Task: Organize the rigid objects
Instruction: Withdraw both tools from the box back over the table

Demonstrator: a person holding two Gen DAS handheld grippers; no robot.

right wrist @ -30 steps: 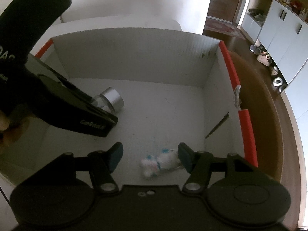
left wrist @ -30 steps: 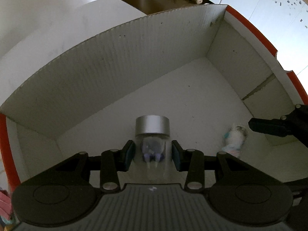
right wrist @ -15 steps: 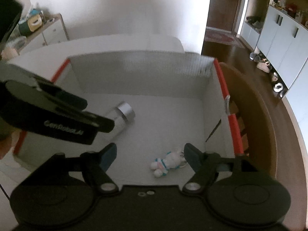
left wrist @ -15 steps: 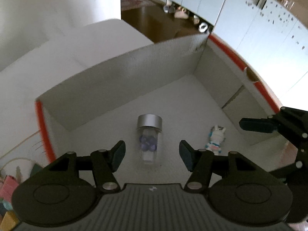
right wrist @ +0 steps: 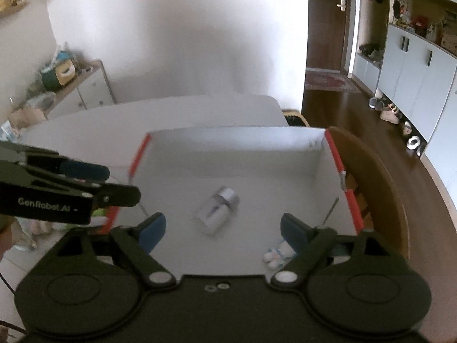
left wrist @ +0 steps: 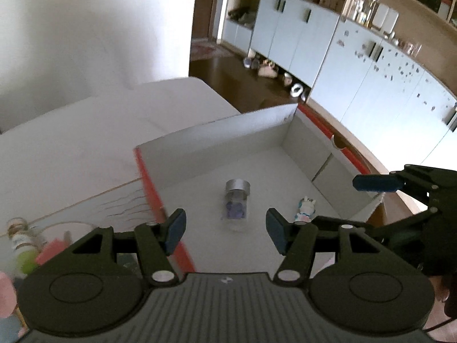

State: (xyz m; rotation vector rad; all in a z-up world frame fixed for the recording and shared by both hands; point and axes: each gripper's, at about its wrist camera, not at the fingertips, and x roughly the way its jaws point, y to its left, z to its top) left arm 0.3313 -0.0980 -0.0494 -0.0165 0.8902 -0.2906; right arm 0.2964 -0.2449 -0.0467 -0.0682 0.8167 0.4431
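From the left wrist camera, the left gripper (left wrist: 225, 227) hangs above the near edge of the white box (left wrist: 217, 140), its blue-padded fingers (left wrist: 174, 230) spread wide with nothing between them. Down on the box floor lies the jar (left wrist: 237, 203), on its side, silver cap pointing toward the far wall, purple bits visible through the clear body. It sits near the middle of the box, apart from every wall. Just to the right of the jar, closer to the box's right wall, lies a small white toy figure (left wrist: 306, 210) with touches of blue and pink. The right gripper (left wrist: 400, 184) pokes in from the right, over the box's right wall; from here I cannot tell how its fingers stand. Left of the box, on the table (left wrist: 85, 143), a blurry clutter of small items (left wrist: 22, 245) sits outside the red-edged wall.

Over to the right wrist camera: the right gripper (right wrist: 221, 230) floats above the box (right wrist: 234, 140) too, fingers (right wrist: 152, 227) wide apart and empty. The jar (right wrist: 218, 208) lies diagonally mid-box, cap toward the far right corner. The toy figure (right wrist: 278, 254) is at the box's near right, partly hidden behind the right finger. The left gripper (right wrist: 85, 180) reaches in from the left, above the box's left wall.
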